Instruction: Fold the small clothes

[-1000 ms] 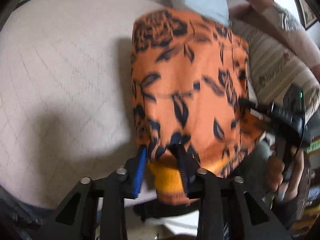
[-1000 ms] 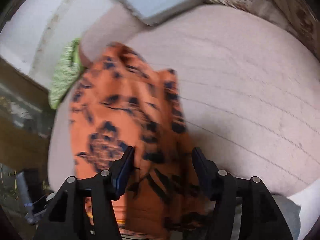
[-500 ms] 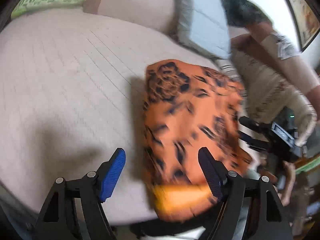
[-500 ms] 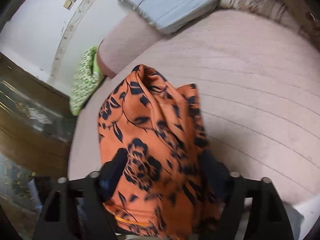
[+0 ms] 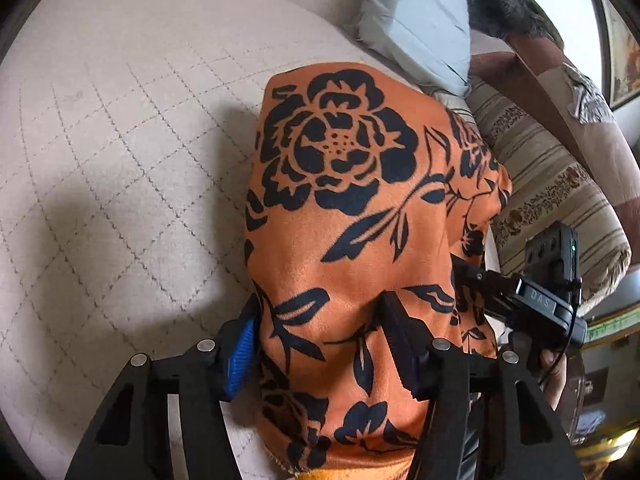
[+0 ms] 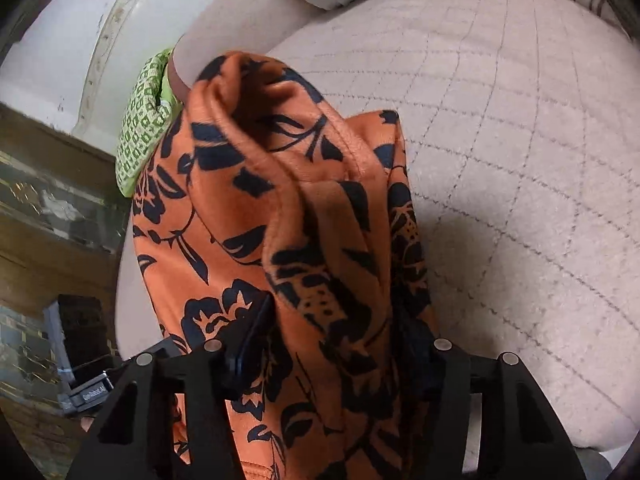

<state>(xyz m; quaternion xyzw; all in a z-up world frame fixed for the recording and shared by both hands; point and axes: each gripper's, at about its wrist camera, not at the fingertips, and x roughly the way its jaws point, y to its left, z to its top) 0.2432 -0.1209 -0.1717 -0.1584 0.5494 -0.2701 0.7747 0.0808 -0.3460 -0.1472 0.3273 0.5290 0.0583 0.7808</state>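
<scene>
Above the quilted beige bed (image 5: 120,152), I have the orange floral garment (image 5: 352,208) bunched between both tools. My left tool (image 5: 320,344) has its fingers pressed in on the cloth from either side, the blue pad (image 5: 242,354) against its left edge. My right tool (image 6: 332,348) is likewise clamped on the garment (image 6: 280,208), which drapes over its fingers and hides them in part. A green patterned cushion (image 6: 140,136) lies beyond the cloth, and a pale blue pillow (image 5: 420,28) sits at the bed's far edge.
</scene>
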